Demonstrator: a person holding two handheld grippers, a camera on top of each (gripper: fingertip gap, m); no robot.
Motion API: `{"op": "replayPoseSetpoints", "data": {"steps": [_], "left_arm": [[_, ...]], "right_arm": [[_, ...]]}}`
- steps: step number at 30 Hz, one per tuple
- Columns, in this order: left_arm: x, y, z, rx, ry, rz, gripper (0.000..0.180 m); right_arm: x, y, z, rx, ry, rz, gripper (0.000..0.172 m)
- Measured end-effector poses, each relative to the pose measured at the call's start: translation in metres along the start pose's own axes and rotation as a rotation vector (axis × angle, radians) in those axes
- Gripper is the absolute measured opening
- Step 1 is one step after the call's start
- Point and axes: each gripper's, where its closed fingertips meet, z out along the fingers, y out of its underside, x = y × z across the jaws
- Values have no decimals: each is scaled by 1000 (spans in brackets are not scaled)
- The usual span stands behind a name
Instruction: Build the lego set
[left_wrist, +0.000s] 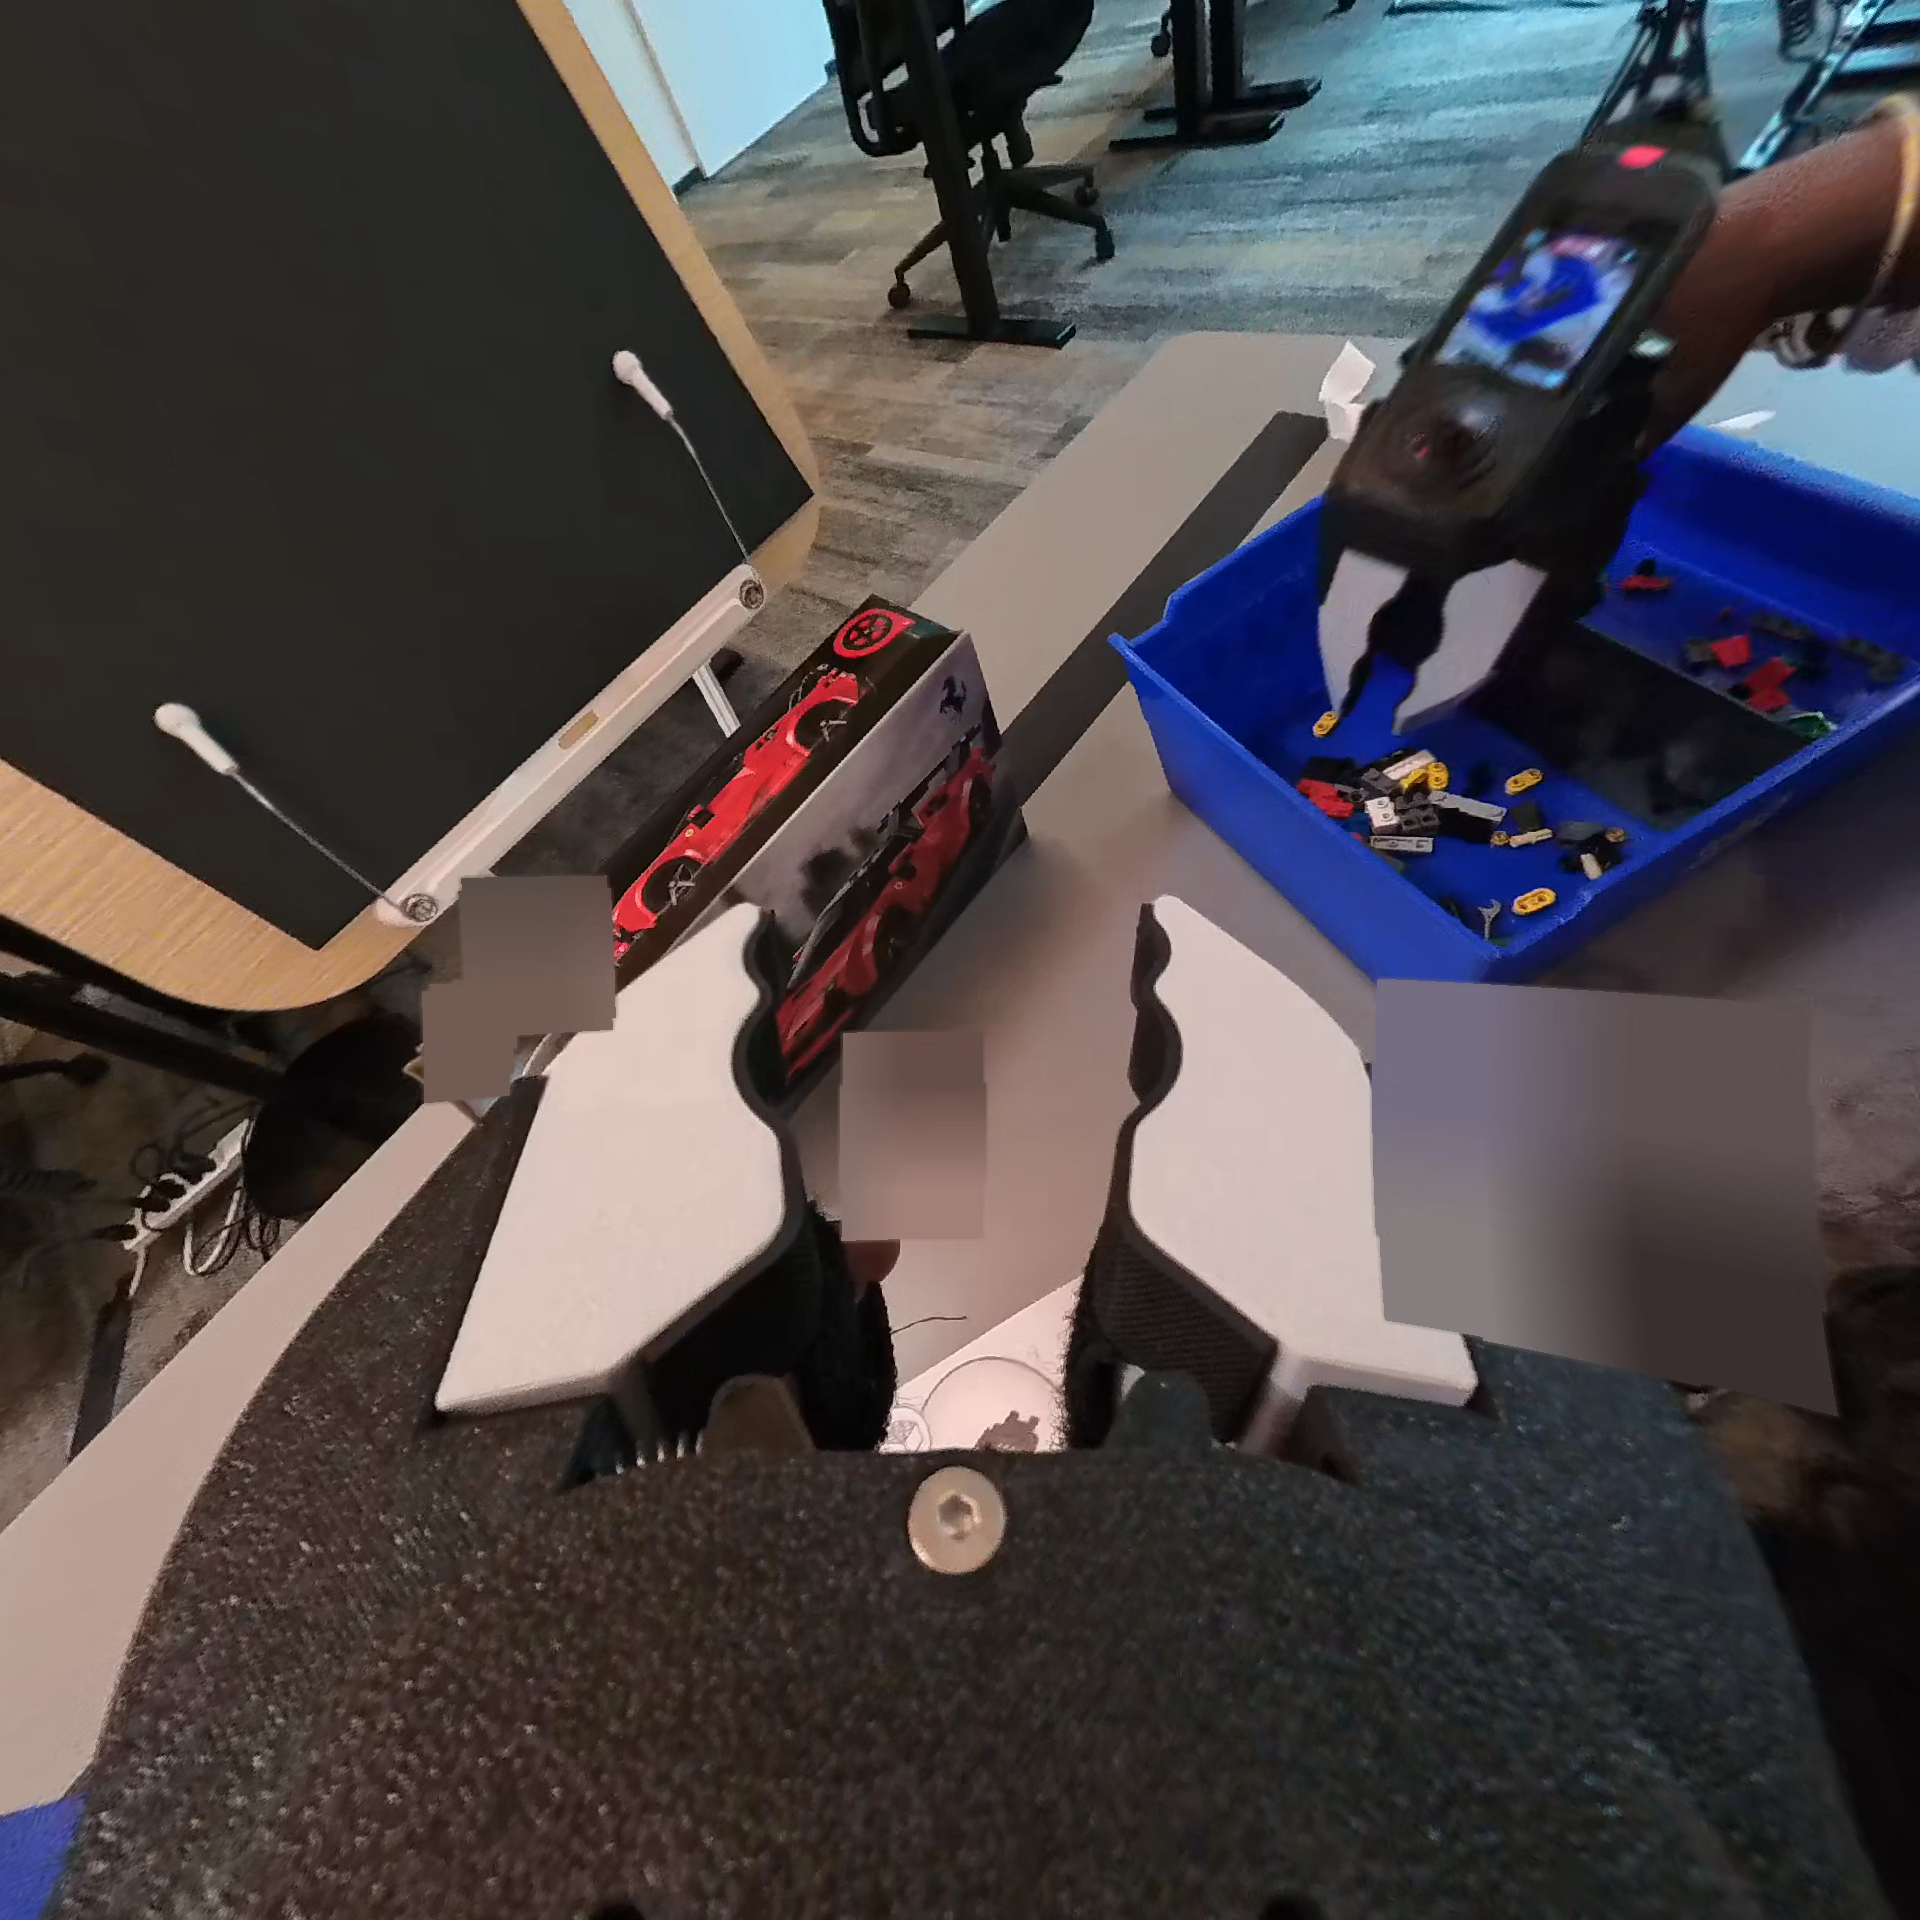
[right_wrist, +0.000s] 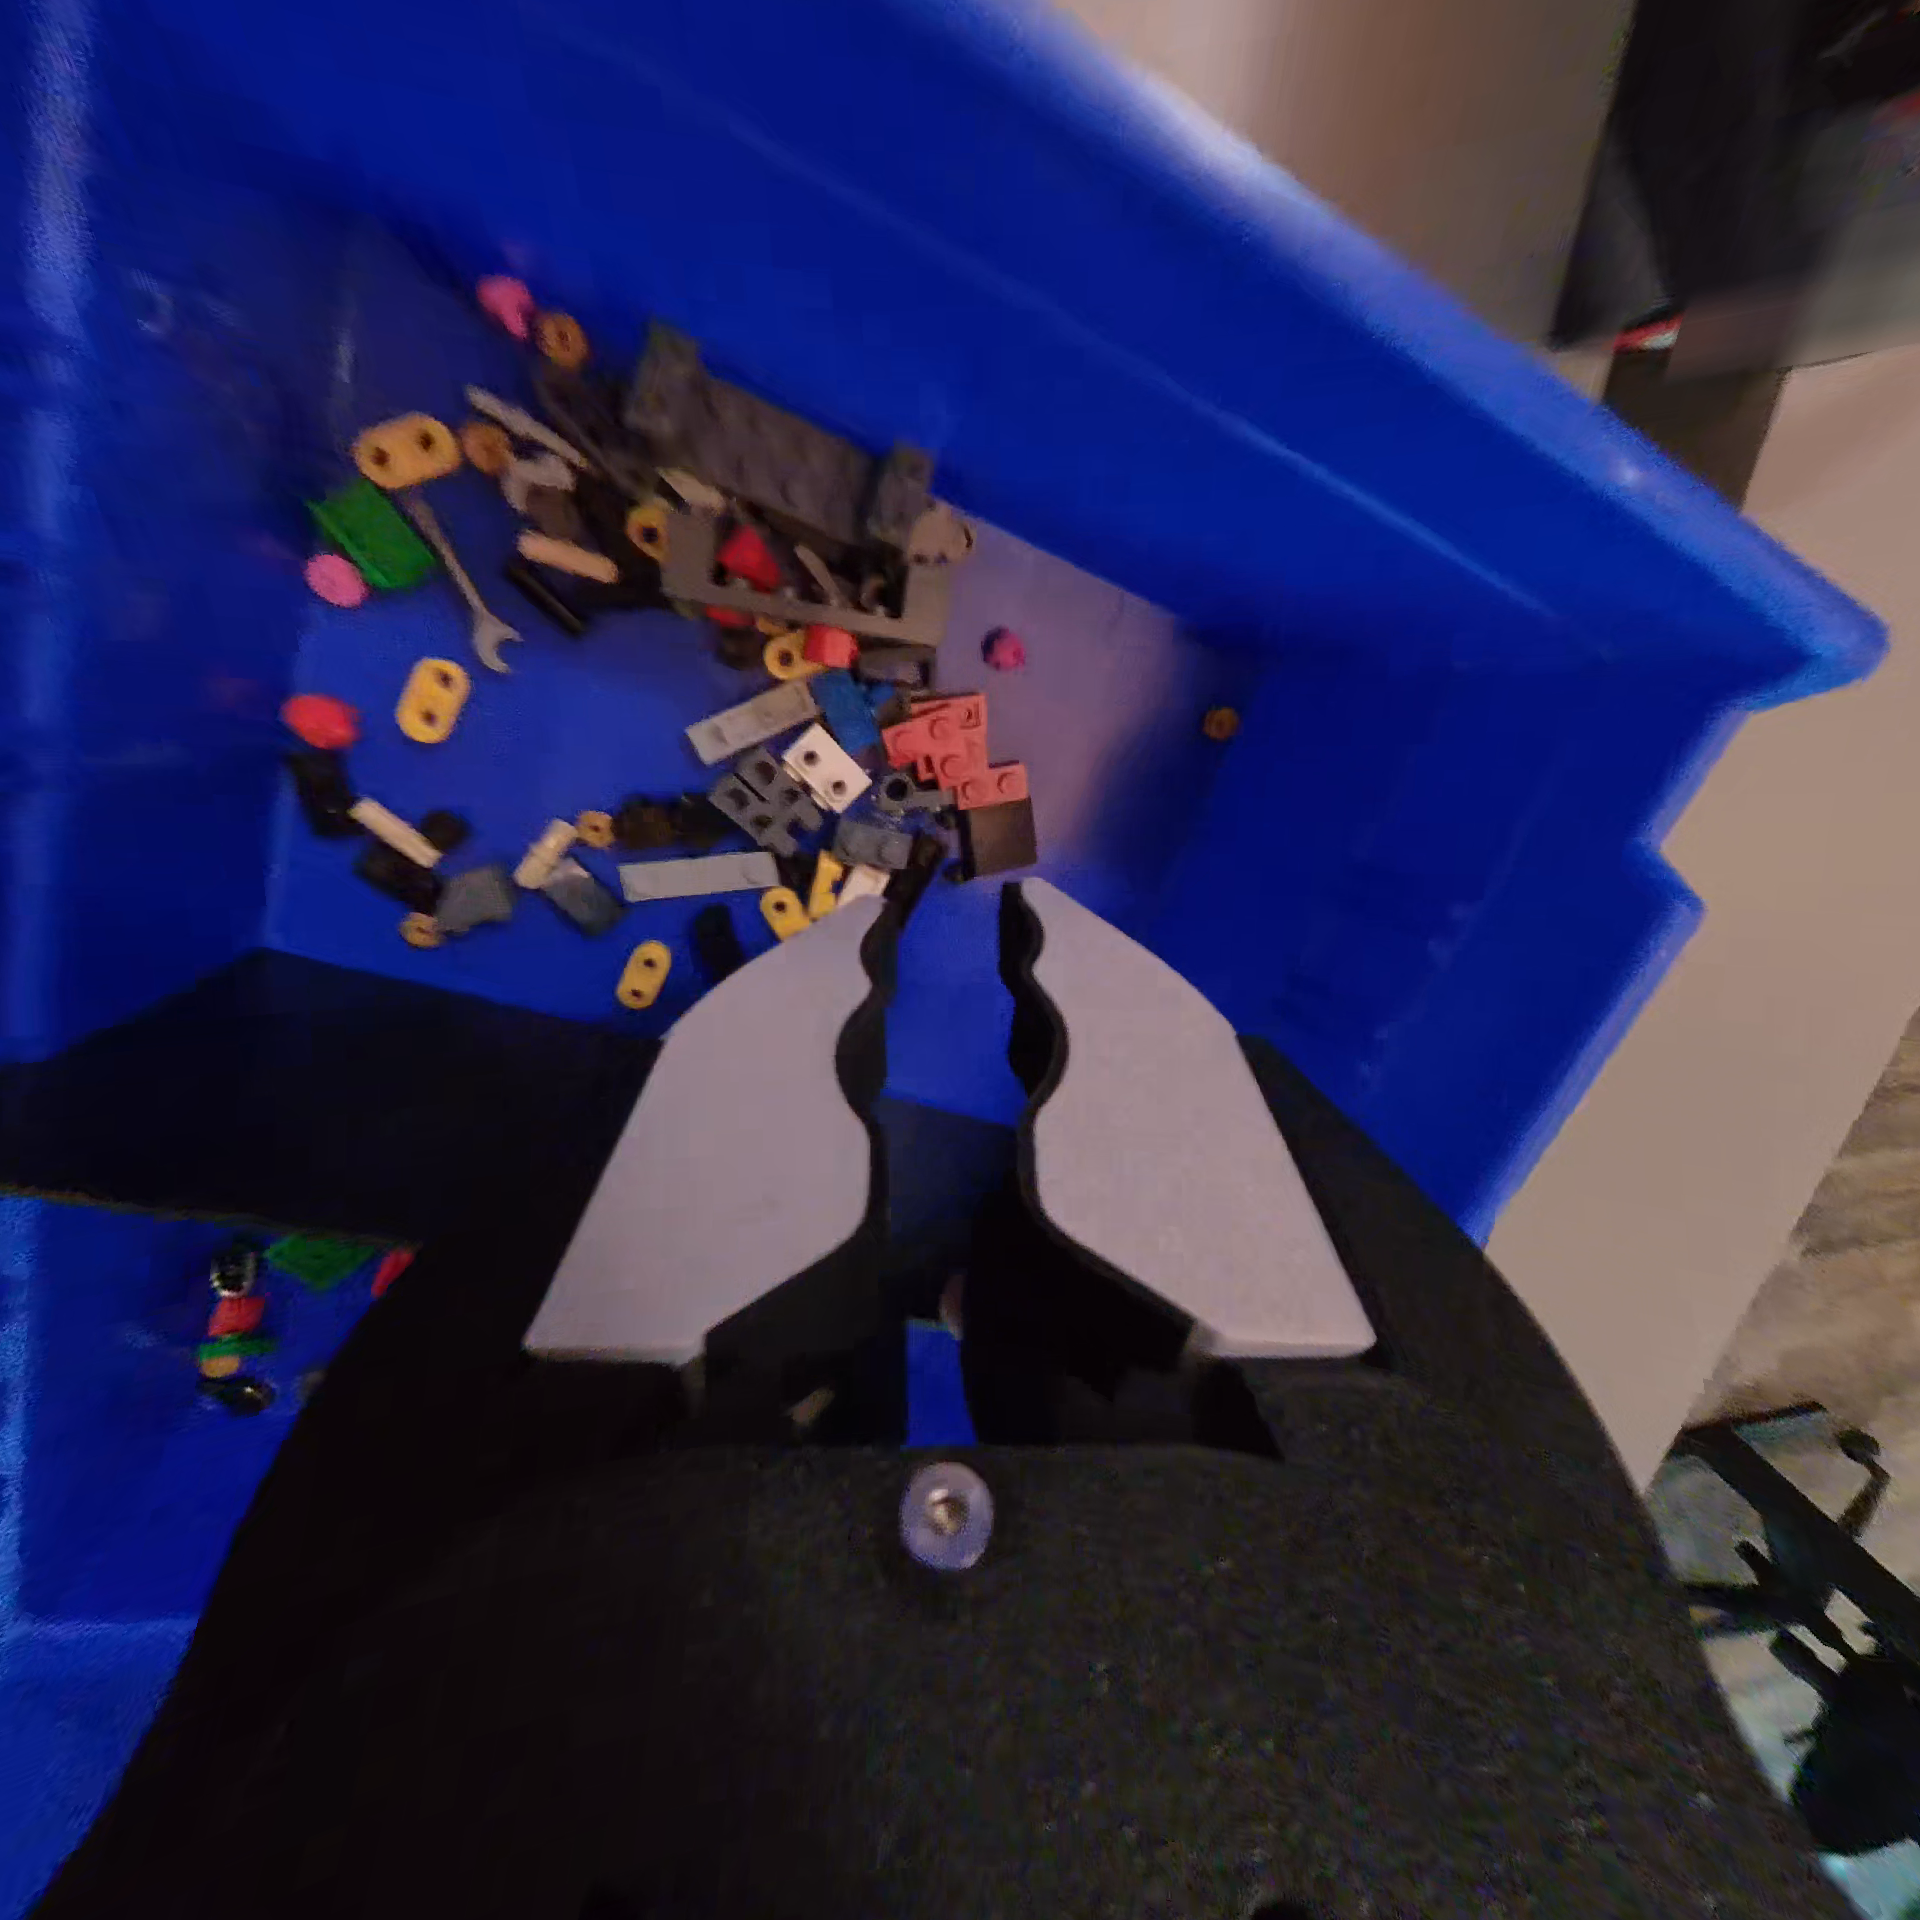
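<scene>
- Black board (left_wrist: 343, 436) with a pale wood rim leaned at far left, off the table, two white pegs holding thin cords across its face.
- Printed box (left_wrist: 831, 821) showing red cars stood upright at the grey table's (left_wrist: 1091, 935) left edge, its picture side turned toward the work area, seemingly propped there for reference.
- Left gripper (left_wrist: 954, 935) hovered over bare tabletop just right of the box, jaws wide apart with nothing between the pads; its left fingertip (left_wrist: 727, 956) overlapped the box's lower corner in the left wrist view, though contact could not be told.
- Blue bin (left_wrist: 1299, 790) sat on the table to the right, well apart from the left gripper, its high walls keeping loose toy bricks (right_wrist: 790, 769) together on the floor.
- Right gripper (right_wrist: 943, 896) reached down inside the bin, a hand behind it, jaws partly open with only blue floor between the pads, so it gripped nothing.
- Its tips sat at the near edge of the brick pile, a black brick (right_wrist: 997, 836) and a red stepped plate (right_wrist: 951, 748) just ahead.
- Yellow two-hole links, a small grey wrench (right_wrist: 468, 582) and grey plates crowded the left of the pile, packed tight enough to hinder a clean pick of any one piece.
- Dark divider (right_wrist: 312, 1081) split off a second compartment, holding a few more pieces.
- Office chairs and desk legs stood on carpet beyond.
</scene>
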Motion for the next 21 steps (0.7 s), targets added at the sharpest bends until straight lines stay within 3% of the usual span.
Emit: {"op": "replayPoseSetpoints", "data": {"steps": [4, 10, 18, 21], "left_arm": [[4, 1, 5, -17, 10, 13, 65], [1, 0, 0, -1, 3, 8, 64], [-5, -1, -10, 30, -10, -6, 64], [-6, -3, -15, 48, -9, -7, 64]], "right_arm": [[2, -7, 22, -21, -69, -25, 7], [-9, -6, 35, -80, -155, 11, 22], [-9, -3, 42, -74, -124, 16, 19], [-4, -6, 28, -13, -57, 2, 19]]}}
